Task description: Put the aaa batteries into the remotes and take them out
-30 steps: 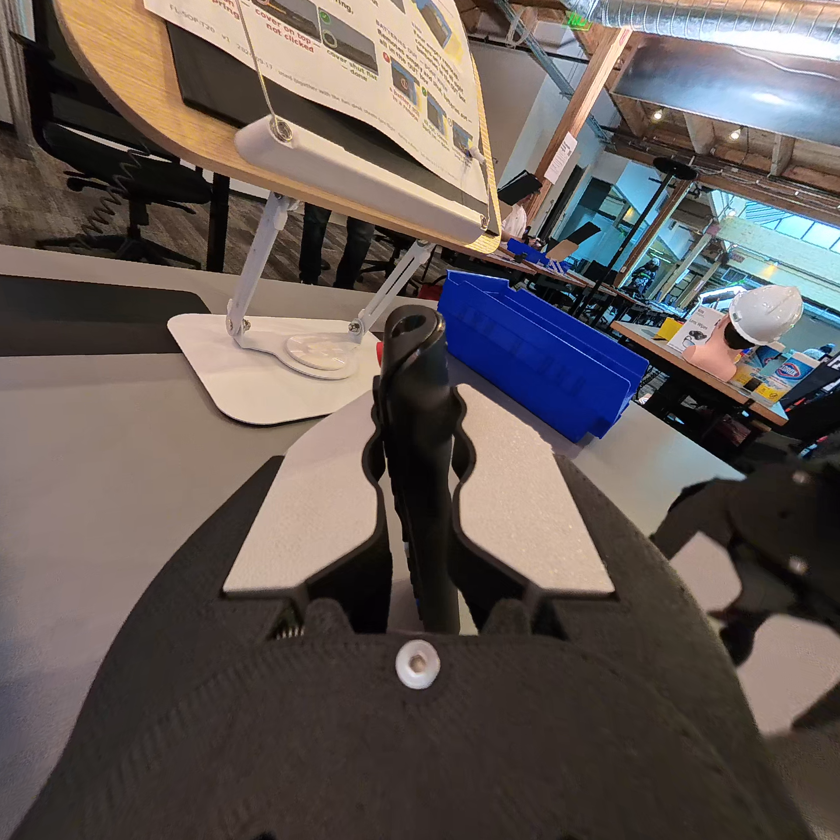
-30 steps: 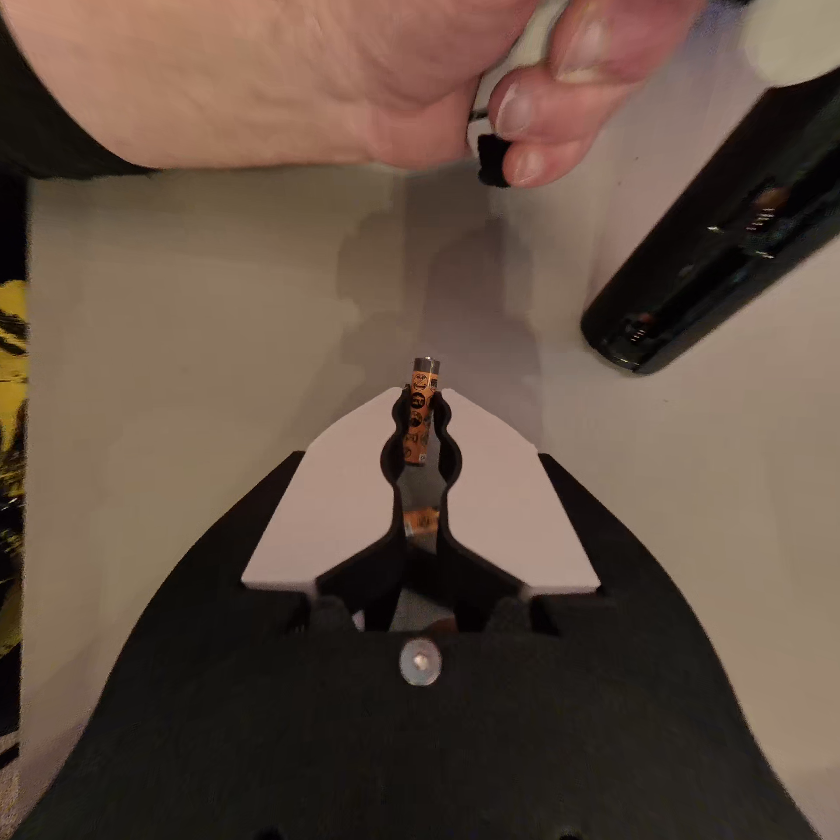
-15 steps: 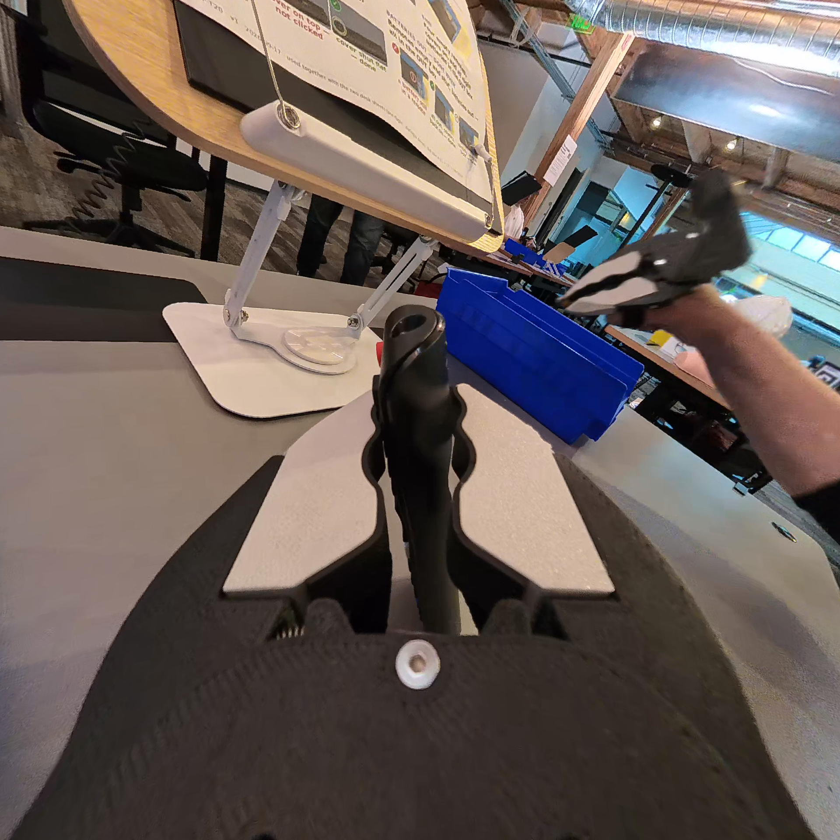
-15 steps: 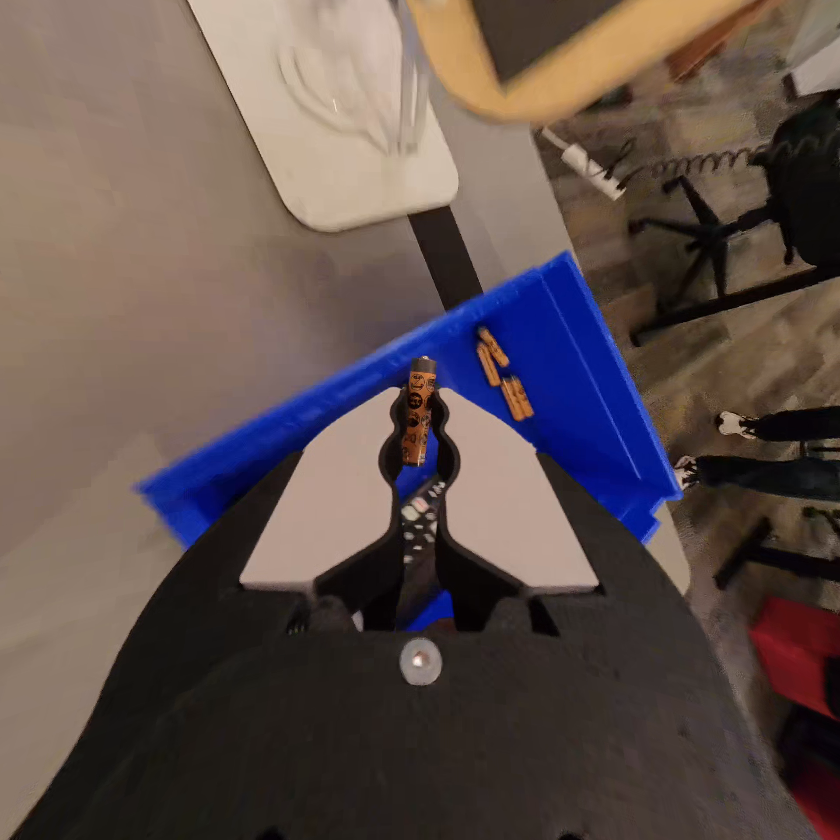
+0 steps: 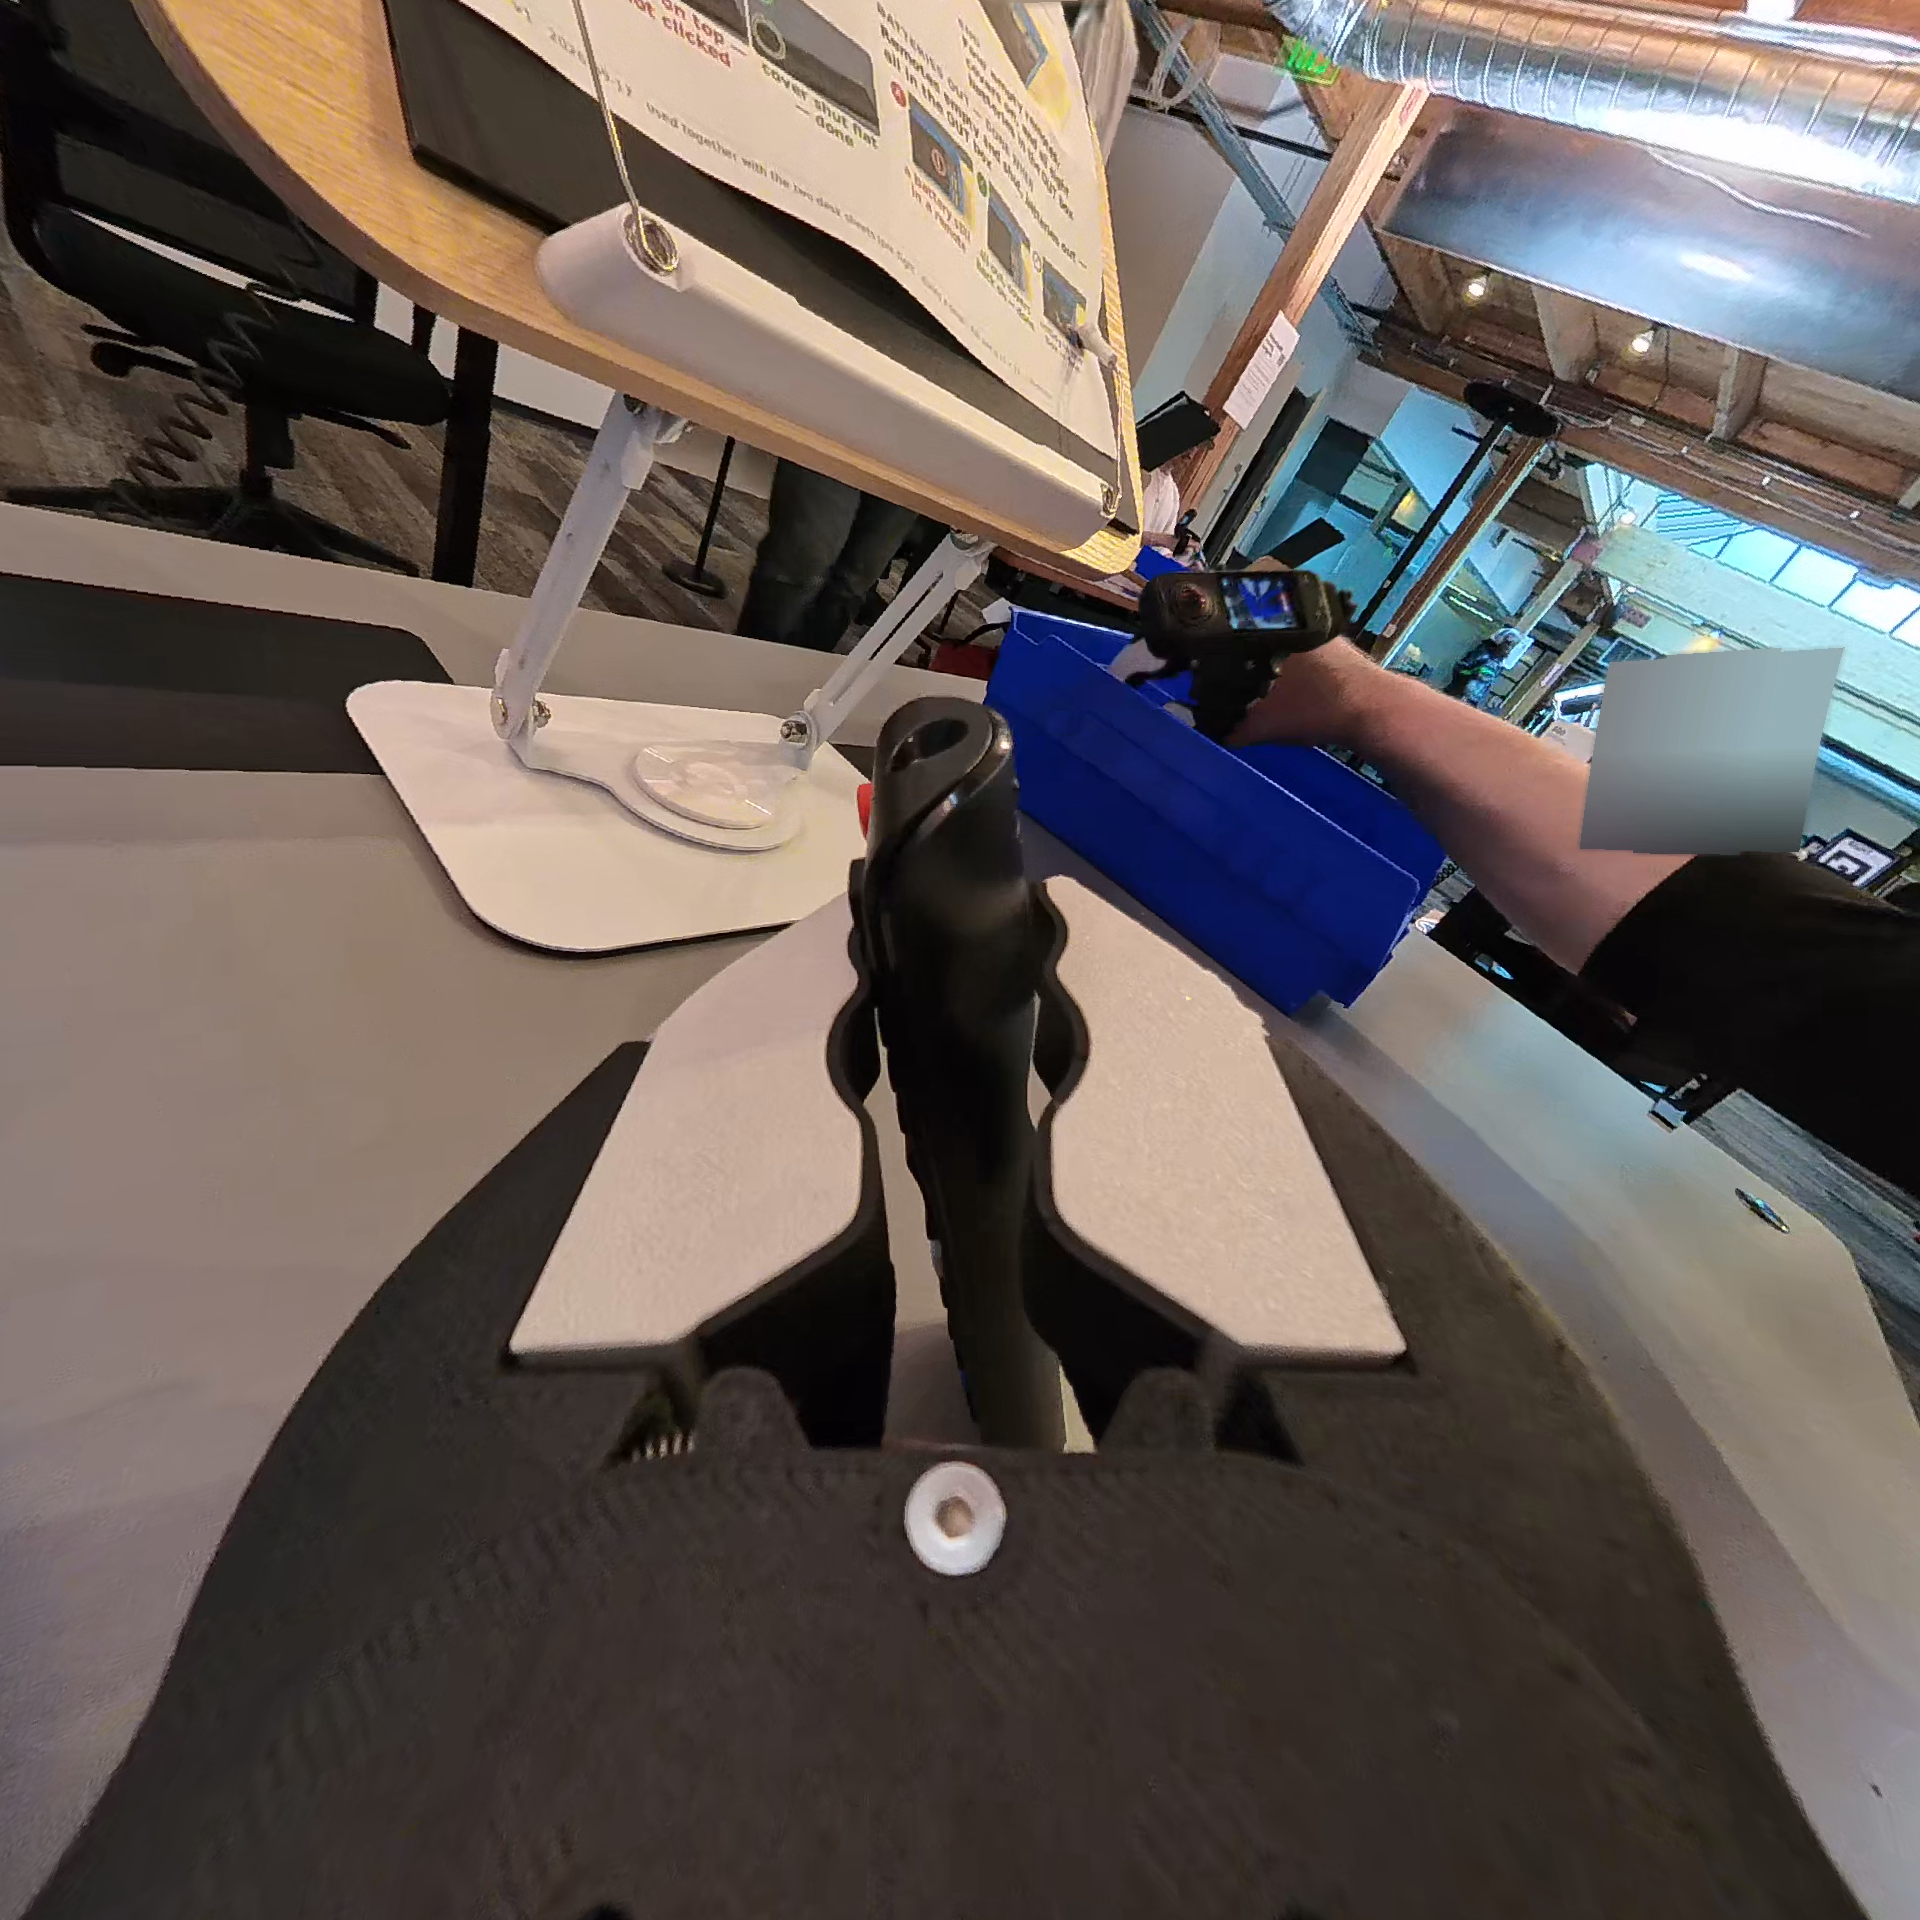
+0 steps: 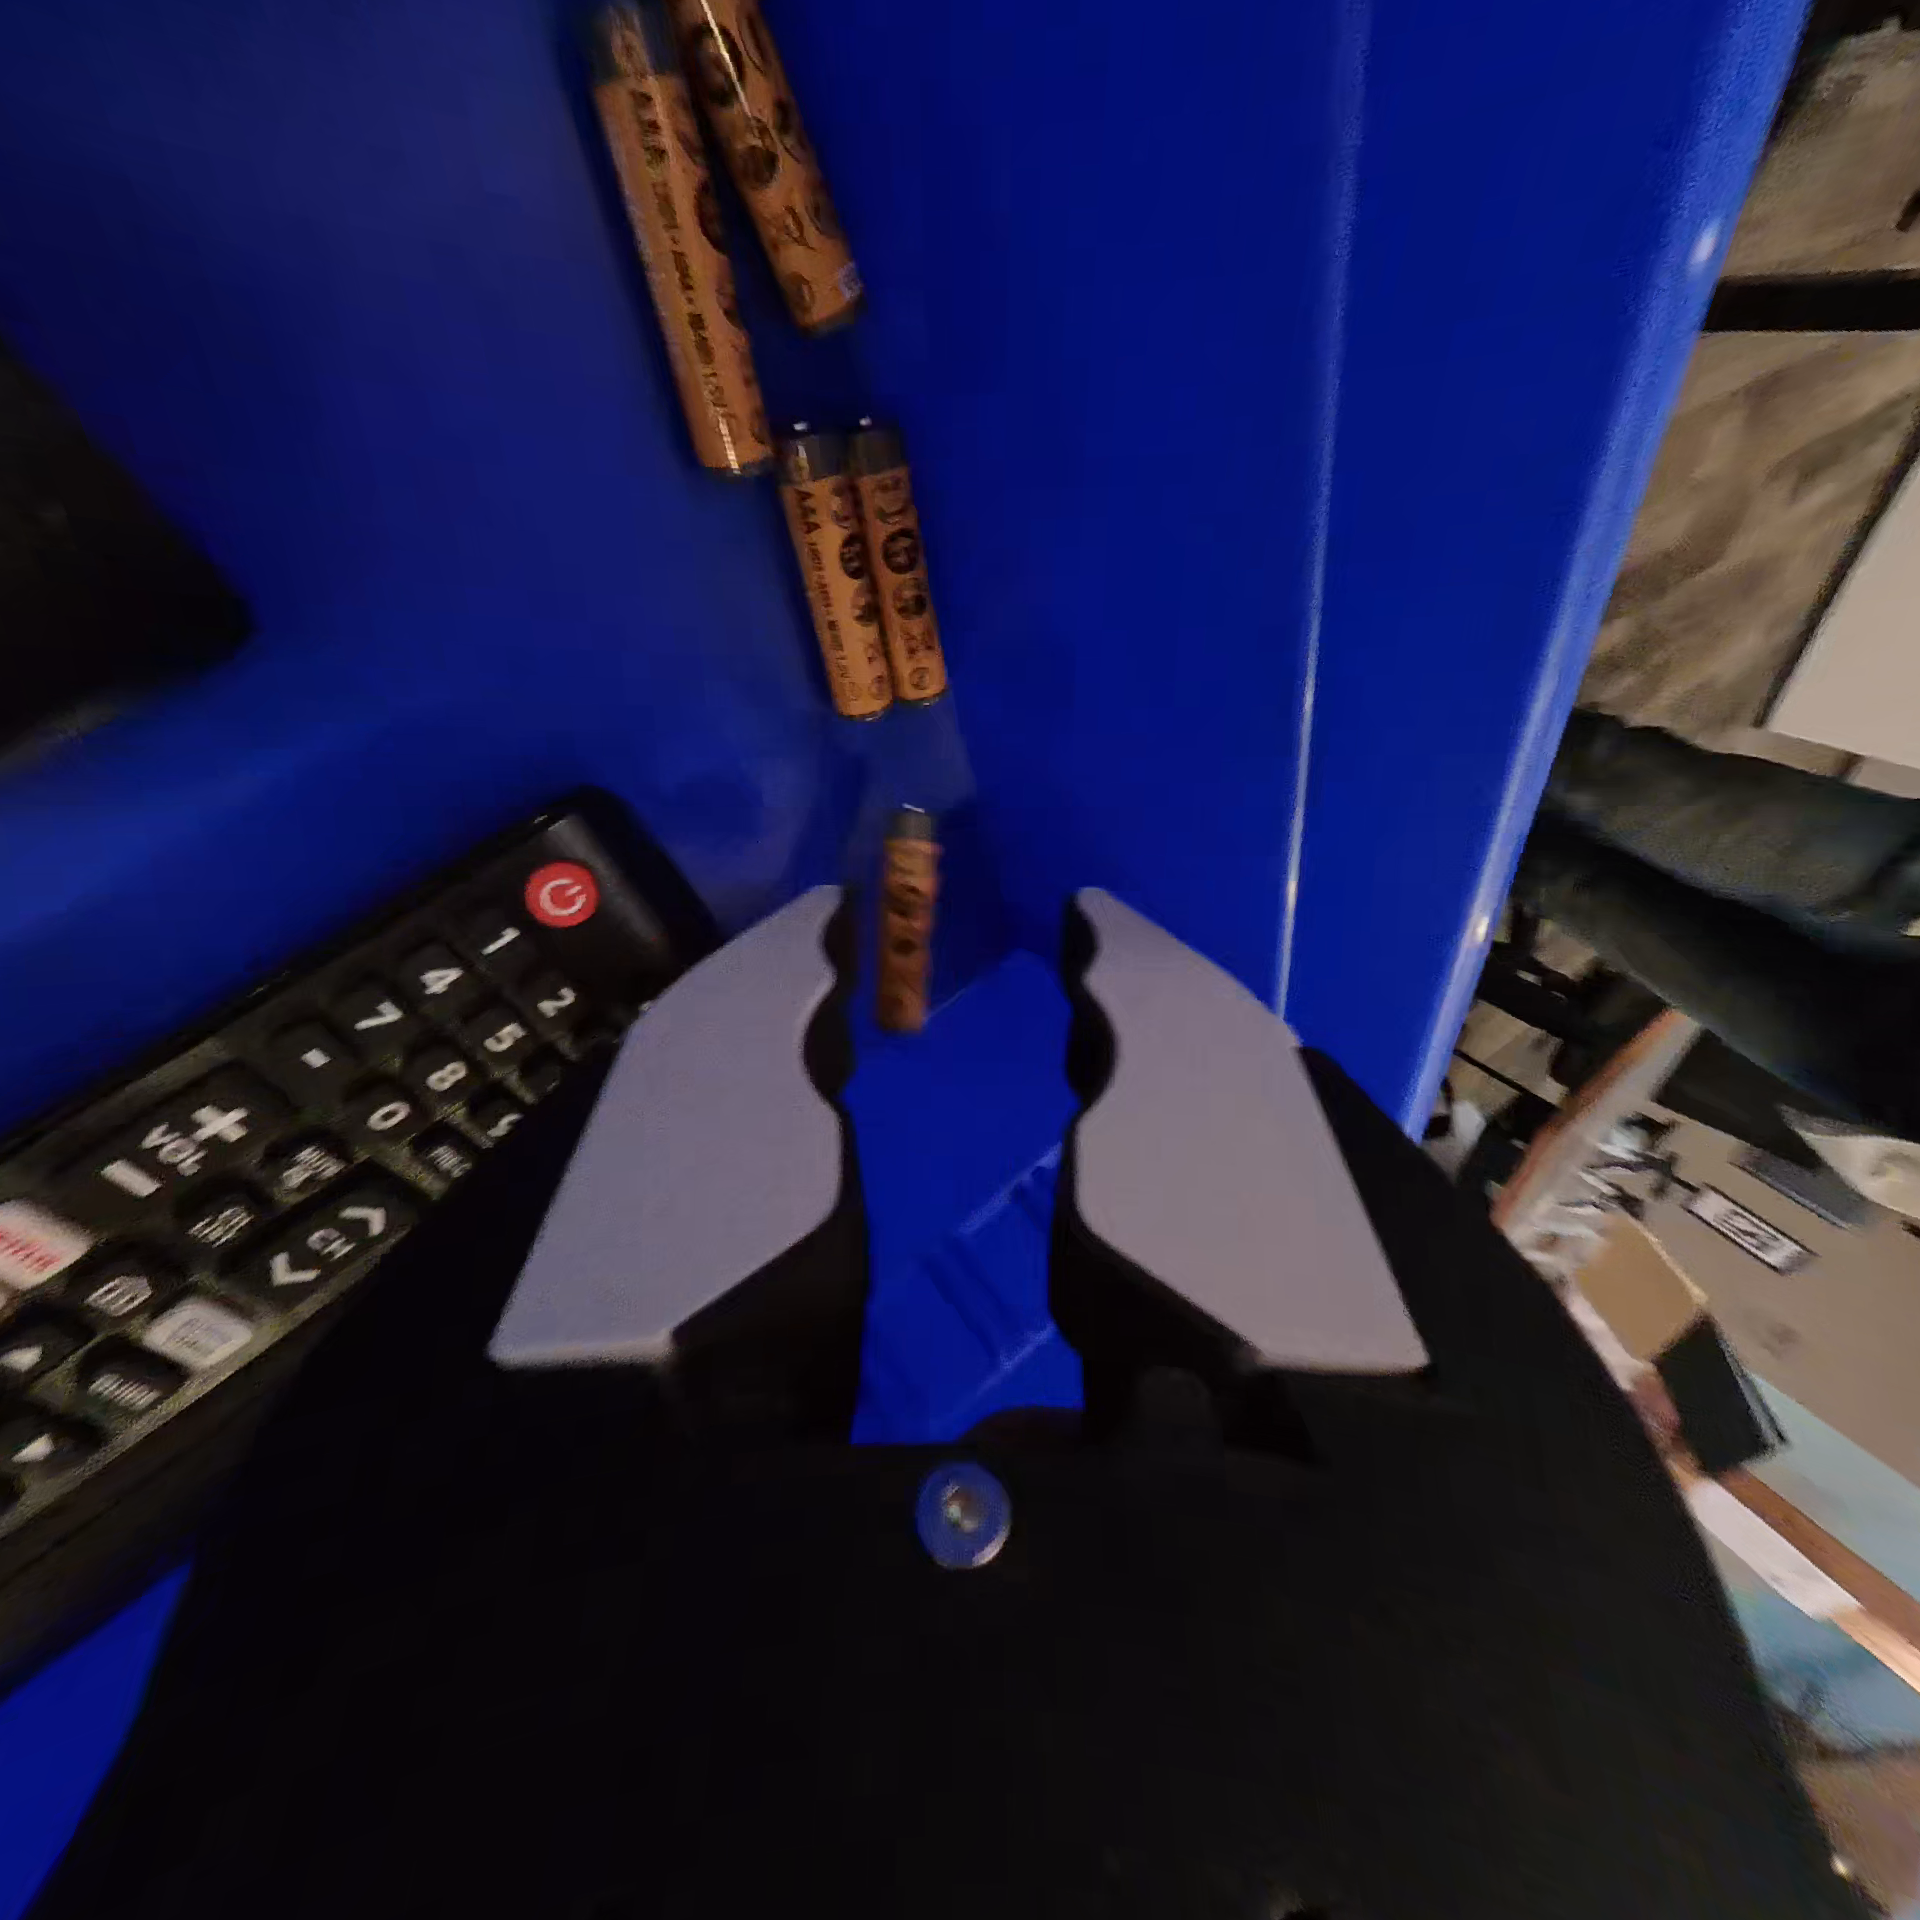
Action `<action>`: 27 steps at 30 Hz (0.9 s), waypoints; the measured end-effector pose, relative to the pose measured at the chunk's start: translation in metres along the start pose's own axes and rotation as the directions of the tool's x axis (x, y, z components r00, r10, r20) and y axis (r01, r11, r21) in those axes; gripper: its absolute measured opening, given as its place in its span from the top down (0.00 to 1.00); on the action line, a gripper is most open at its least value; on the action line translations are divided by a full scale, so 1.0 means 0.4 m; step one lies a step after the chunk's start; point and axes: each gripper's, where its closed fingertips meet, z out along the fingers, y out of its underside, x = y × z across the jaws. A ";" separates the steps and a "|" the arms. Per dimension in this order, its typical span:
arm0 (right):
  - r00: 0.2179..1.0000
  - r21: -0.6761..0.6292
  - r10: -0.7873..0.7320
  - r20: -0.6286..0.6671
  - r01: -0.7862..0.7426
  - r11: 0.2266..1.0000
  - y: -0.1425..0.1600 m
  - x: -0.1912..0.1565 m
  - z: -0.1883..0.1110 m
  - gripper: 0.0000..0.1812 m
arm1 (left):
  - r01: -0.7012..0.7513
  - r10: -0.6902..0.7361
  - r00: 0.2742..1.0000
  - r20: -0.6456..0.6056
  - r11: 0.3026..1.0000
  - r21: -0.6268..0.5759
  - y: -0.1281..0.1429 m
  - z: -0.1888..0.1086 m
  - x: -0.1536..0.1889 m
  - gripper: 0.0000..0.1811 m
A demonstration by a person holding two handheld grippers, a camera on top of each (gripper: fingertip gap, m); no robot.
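While the left gripper [image 5: 956, 997] clamps a black remote [image 5: 951, 935] edge-on, the right gripper [image 6: 951, 961] gapes inside the blue bin [image 6: 1143, 416], a blurred battery [image 6: 904, 925] between its fingers.

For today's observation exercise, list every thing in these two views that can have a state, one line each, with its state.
left gripper: shut on a black remote, held edge-up above the grey table.
black remote: clamped between the gripper's fingers.
right gripper: open, inside the blue bin.
AAA battery: loose between the open fingers, blurred.
four AAA batteries: lying in the bin.
button remote: face up in the bin.
blue bin: on the table.
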 end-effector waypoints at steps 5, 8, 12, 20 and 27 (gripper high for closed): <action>0.990 0.091 0.119 -0.078 -0.112 0.990 -0.012 0.020 -0.119 0.81 | -0.003 0.003 1.000 0.000 1.000 -0.003 0.000 -0.001 0.000 0.85; 0.973 0.266 0.222 -0.069 -0.197 0.944 -0.074 -0.033 -0.315 0.88 | 0.000 0.000 1.000 0.000 1.000 0.000 0.000 0.000 -0.002 0.85; 0.946 0.476 0.228 0.232 -0.314 0.821 -0.263 -0.302 -0.589 0.89 | -0.002 0.002 1.000 0.004 1.000 0.001 0.000 0.000 -0.001 0.85; 0.759 0.422 0.185 0.624 -0.526 0.739 -0.564 -0.812 -0.718 0.81 | -0.013 0.013 1.000 0.013 1.000 0.005 -0.005 -0.005 -0.002 0.85; 0.696 0.310 0.319 0.643 -0.618 0.723 -0.666 -0.929 -0.650 0.81 | -0.018 0.017 1.000 0.026 1.000 0.013 -0.014 -0.014 -0.008 0.86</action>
